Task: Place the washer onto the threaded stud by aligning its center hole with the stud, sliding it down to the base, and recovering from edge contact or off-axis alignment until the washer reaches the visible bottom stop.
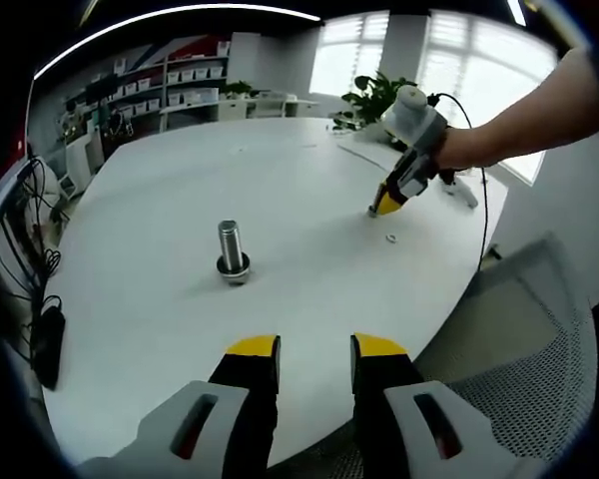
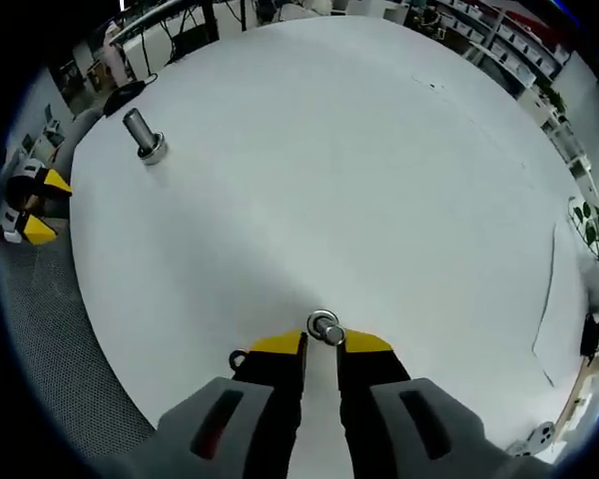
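Two views split the scene between them. From the left gripper view, the upright grey threaded metal stud (image 1: 232, 249) stands on its round base at about eleven o'clock from the left gripper (image 1: 315, 349), whose yellow-tipped jaws stand apart with nothing between them. Well off at two o'clock, the right gripper (image 1: 387, 205) points its yellow tips down at the round white tabletop (image 1: 299, 180), held by a person's hand (image 1: 457, 148) and bare forearm. Just below it a tiny metal ring (image 1: 390, 238) lies flat on the table — too small to make out further.

The right gripper view gives what the other cannot: a small silver washer (image 2: 322, 324) sits right at the tips of the right gripper (image 2: 323, 342), which are close together, and a second small piece (image 2: 334, 335) touches it at the tips. Whether the jaws actually pinch it I cannot tell. A dark ring (image 2: 238, 358) lies by the left jaw, half hidden. The stud (image 2: 143, 135) appears far off at ten o'clock, and the left gripper (image 2: 35, 207) peeks in at nine o'clock, cut by the view's border.

Bare white surface lies open between washer and stud. The table's curved edge runs near both grippers, with a grey mesh chair (image 1: 524, 389) beyond it.
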Tool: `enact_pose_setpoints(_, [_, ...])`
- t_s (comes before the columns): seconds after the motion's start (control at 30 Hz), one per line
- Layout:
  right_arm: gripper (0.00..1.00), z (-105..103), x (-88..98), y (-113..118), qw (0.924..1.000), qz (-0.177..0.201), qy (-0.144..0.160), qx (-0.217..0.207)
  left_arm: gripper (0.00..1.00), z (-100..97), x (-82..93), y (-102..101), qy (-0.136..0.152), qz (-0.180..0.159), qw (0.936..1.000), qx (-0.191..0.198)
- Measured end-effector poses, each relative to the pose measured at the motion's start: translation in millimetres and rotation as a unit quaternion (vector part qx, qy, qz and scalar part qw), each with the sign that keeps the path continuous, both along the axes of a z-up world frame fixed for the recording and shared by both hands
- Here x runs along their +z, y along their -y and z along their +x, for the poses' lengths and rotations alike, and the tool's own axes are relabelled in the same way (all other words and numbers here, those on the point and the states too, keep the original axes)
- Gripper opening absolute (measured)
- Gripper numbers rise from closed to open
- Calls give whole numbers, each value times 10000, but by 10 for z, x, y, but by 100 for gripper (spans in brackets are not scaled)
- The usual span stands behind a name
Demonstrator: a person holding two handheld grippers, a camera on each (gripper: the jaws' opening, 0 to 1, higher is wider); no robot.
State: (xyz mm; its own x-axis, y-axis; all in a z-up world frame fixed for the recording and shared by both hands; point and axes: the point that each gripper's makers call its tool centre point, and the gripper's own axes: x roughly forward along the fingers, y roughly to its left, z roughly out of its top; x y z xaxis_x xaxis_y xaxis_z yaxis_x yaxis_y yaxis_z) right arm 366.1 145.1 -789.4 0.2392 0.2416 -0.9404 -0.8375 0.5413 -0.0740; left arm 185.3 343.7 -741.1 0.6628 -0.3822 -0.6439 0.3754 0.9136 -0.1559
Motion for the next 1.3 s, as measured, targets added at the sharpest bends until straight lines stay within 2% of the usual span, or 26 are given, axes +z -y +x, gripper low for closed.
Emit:
enact_pose_setpoints(0.37, [16,-26,38,58,9999,39,14,-114,26,-1,-1,2,0,6,10000,-15])
enact_pose_setpoints(0.6, [18,-128,71,106,9999,60,-31,-158,26,2,8,7,13,-4,10000,-14])
enact_pose_setpoints(0.83, [23,-279,33,133,9998,53,-173,-27,26,5,6,12,25,-1,10000,-32])
enact_pose_setpoints(1.03, [27,-402,29,72,9995,124,-262,86,26,3,11,21,36,-1,10000,-58])
enact_pose_setpoints(1.3, [27,-545,-18,-52,9989,136,-330,293,26,1,15,24,42,-4,10000,-66])
